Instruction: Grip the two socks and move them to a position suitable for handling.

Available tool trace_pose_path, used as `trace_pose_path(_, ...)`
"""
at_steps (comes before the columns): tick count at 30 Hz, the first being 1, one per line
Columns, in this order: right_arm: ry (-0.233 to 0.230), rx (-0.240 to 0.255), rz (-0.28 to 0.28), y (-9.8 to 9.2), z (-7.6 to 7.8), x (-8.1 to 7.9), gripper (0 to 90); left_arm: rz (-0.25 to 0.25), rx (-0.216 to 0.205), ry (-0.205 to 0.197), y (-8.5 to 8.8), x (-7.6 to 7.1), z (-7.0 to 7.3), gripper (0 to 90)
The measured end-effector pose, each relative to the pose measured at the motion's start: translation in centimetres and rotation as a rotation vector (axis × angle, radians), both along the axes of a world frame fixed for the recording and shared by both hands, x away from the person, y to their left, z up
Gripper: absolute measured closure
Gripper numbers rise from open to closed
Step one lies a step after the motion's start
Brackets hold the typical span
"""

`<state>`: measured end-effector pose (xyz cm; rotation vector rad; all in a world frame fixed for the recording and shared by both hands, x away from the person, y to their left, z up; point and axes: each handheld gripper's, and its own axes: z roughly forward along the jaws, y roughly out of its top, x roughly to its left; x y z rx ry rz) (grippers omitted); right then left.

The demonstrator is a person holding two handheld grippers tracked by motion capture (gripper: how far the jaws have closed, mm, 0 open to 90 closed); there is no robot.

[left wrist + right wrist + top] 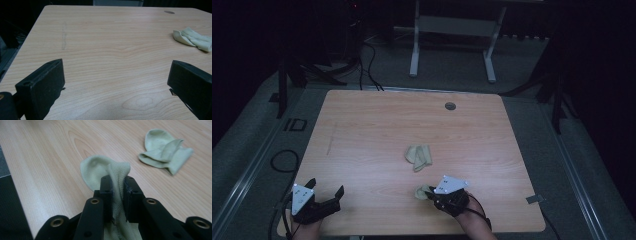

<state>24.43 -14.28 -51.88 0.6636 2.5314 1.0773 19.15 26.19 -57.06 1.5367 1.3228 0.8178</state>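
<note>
Two pale socks show: the right hand-held gripper (117, 185) clamps one sock (103, 170) at the wooden surface (372, 130), the folded sock (418, 156) lies beyond it, and the left hand-held gripper (115, 82) gapes wide, empty.

Ahead of your left claw (327, 185), the wooden table (377, 115) bears 1 faint grey streak (331, 142). Far beyond your right claw (429, 193) you have 1 round grommet hole (450, 106). Farther still stands a white desk frame (414, 50), with black cables (367, 65) on the floor.
</note>
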Motion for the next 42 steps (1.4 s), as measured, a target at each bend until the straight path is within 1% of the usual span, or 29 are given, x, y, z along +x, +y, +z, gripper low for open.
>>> trace_pose_path(2,-0.012,-0.017,0.001,0.2,-0.7,0.3,79.2,0.000,-0.005,0.001,-0.1,0.1,0.0,1.3)
trace_pose_path(6,-0.002,-0.037,0.006,0.6,-2.1,1.1,79.2,-0.013,-0.007,-0.001,-0.3,0.1,0.0,1.3)
trace_pose_path(9,0.017,-0.065,0.007,0.9,-3.3,1.4,78.9,-0.022,-0.009,0.003,-0.4,0.2,0.0,1.3)
trace_pose_path(11,0.039,-0.079,0.013,1.1,-4.0,1.6,78.3,-0.026,-0.002,0.008,-0.5,0.2,-0.1,1.3)
trace_pose_path(12,0.036,-0.070,0.016,1.1,-4.3,1.6,78.2,-0.026,0.000,0.010,-0.5,0.2,0.0,1.3)
trace_pose_path(14,0.045,-0.065,0.015,1.0,-4.3,1.6,77.8,-0.022,0.007,0.011,-0.7,0.2,0.0,1.3)
trace_pose_path(15,0.044,-0.065,0.017,1.0,-4.3,1.6,77.6,-0.025,0.001,0.011,-0.7,0.2,0.0,1.3)
trace_pose_path(19,0.059,-0.059,0.018,1.0,-4.3,1.8,76.0,-0.051,-0.009,0.019,-1.3,0.3,0.1,1.3)
trace_pose_path(20,0.064,-0.057,0.018,1.0,-4.3,1.8,74.1,-0.070,-0.018,0.028,-1.6,0.3,0.1,1.3)
trace_pose_path(22,0.096,-0.042,0.029,1.0,-4.1,1.9,66.2,-0.103,-0.042,0.042,-2.1,0.4,0.2,1.3)
trace_pose_path(23,0.102,-0.041,0.041,0.9,-3.9,1.8,61.8,-0.124,-0.062,0.041,-2.6,0.4,0.3,1.3)
trace_pose_path(24,0.092,-0.048,0.051,0.9,-3.6,1.7,59.6,-0.146,-0.069,0.043,-3.2,0.4,0.5,1.3)
trace_pose_path(25,0.086,-0.032,0.054,0.7,-2.9,1.5,56.6,-0.154,-0.065,0.042,-3.6,0.5,0.7,1.3)
trace_pose_path(26,0.088,-0.013,0.060,0.5,-2.4,1.5,54.6,-0.177,-0.052,0.048,-4.5,0.6,0.9,1.3)
trace_pose_path(27,0.088,-0.013,0.060,0.5,-2.4,1.5,54.6,-0.177,-0.052,0.048,-4.5,0.6,0.9,1.2)
trace_pose_path(28,0.052,0.018,0.063,-0.2,0.0,1.3,55.7,-0.249,-0.028,0.086,-6.6,1.1,1.5,1.3)
trace_pose_path(29,0.045,0.029,0.065,-0.4,0.7,1.3,59.4,-0.276,-0.024,0.093,-7.4,1.3,1.6,1.3)
trace_pose_path(31,0.017,0.027,0.064,-0.8,1.4,1.2,66.2,-0.327,-0.016,0.127,-9.0,1.6,1.8,1.3)
trace_pose_path(32,0.023,0.020,0.064,-0.8,1.5,1.2,68.4,-0.362,-0.011,0.142,-9.8,1.8,2.0,2.4)
trace_pose_path(33,0.032,0.012,0.069,-0.9,1.4,1.3,69.1,-0.398,-0.004,0.159,-10.6,1.9,2.1,7.9)
trace_pose_path(34,0.040,0.007,0.069,-1.0,1.2,1.3,69.1,-0.441,0.001,0.166,-11.3,1.9,2.3,13.2)
trace_pose_path(35,0.050,0.001,0.067,-1.0,1.0,1.3,69.1,-0.441,0.001,0.166,-11.3,1.9,2.3,17.0)
trace_pose_path(36,0.055,-0.007,0.071,-1.0,0.6,1.4,69.1,-0.537,0.039,0.185,-13.0,2.1,2.4,17.7)
trace_pose_path(37,0.058,-0.018,0.075,-1.0,0.3,1.4,69.0,-0.572,0.065,0.195,-13.8,2.2,2.4,20.8)
trace_pose_path(38,0.058,-0.018,0.075,-1.0,0.3,1.4,69.0,-0.572,0.065,0.195,-13.8,2.2,2.4,22.6)
trace_pose_path(39,0.070,-0.032,0.076,-0.9,-0.3,1.6,69.0,-0.612,0.098,0.222,-15.2,2.6,2.2,26.6)
trace_pose_path(40,0.077,-0.037,0.077,-0.8,-0.6,1.8,68.9,-0.626,0.105,0.243,-15.8,2.9,2.1,33.7)
trace_pose_path(41,0.085,-0.045,0.082,-0.7,-0.9,2.0,68.8,-0.643,0.105,0.269,-16.3,3.3,2.0,36.6)
trace_pose_path(42,0.092,-0.053,0.088,-0.7,-1.1,2.2,68.2,-0.657,0.108,0.285,-16.8,3.7,1.8,38.9)
